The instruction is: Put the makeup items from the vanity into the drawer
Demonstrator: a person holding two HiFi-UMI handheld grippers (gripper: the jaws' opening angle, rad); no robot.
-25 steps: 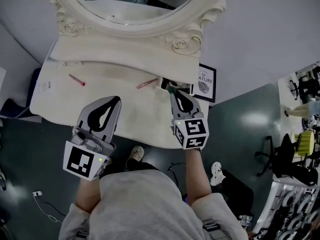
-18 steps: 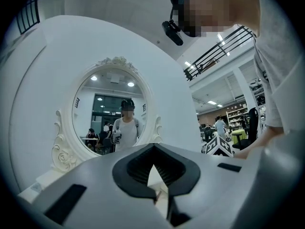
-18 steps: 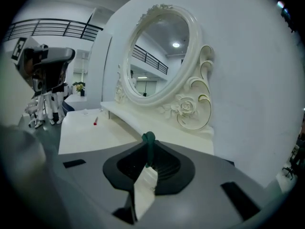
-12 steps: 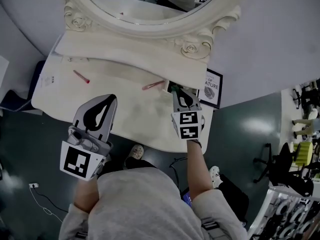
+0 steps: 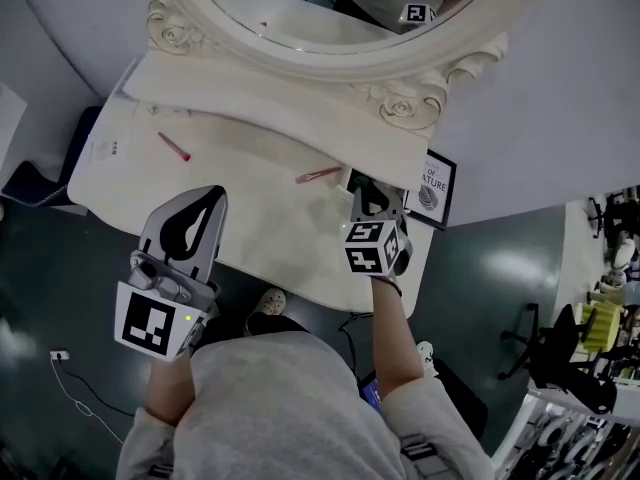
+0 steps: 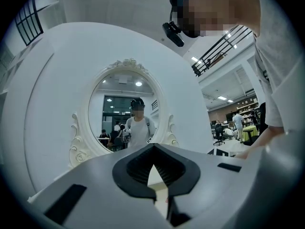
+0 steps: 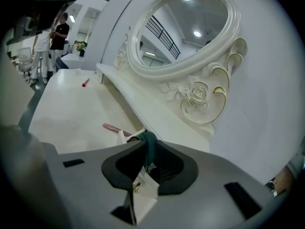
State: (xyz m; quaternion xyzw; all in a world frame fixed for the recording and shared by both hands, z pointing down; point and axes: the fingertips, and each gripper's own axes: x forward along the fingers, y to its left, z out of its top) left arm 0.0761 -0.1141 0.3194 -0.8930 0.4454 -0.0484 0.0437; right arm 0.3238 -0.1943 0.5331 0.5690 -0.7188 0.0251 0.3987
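My right gripper (image 5: 368, 192) reaches over the small open drawer (image 5: 353, 177) at the right end of the white vanity top (image 5: 260, 218). A dark green makeup item (image 7: 149, 144) stands between its jaws, which are opening; the tips still touch it. Below them shows the drawer's white inside (image 7: 143, 190). A pink tube (image 5: 318, 175) lies just left of the drawer, also in the right gripper view (image 7: 114, 128). A red stick (image 5: 176, 147) lies far left. My left gripper (image 5: 203, 196) hovers over the vanity's front left, shut and empty.
An oval mirror (image 5: 330, 18) in an ornate cream frame rises behind a raised shelf (image 5: 270, 103). A framed black-and-white sign (image 5: 432, 190) leans right of the drawer. A label (image 5: 105, 150) lies at the far left. Shoes and cables are on the dark floor below.
The right gripper has pushed further forward into the drawer with the green item. The head view has shifted, so the vanity sits lower right. The left gripper has barely moved.
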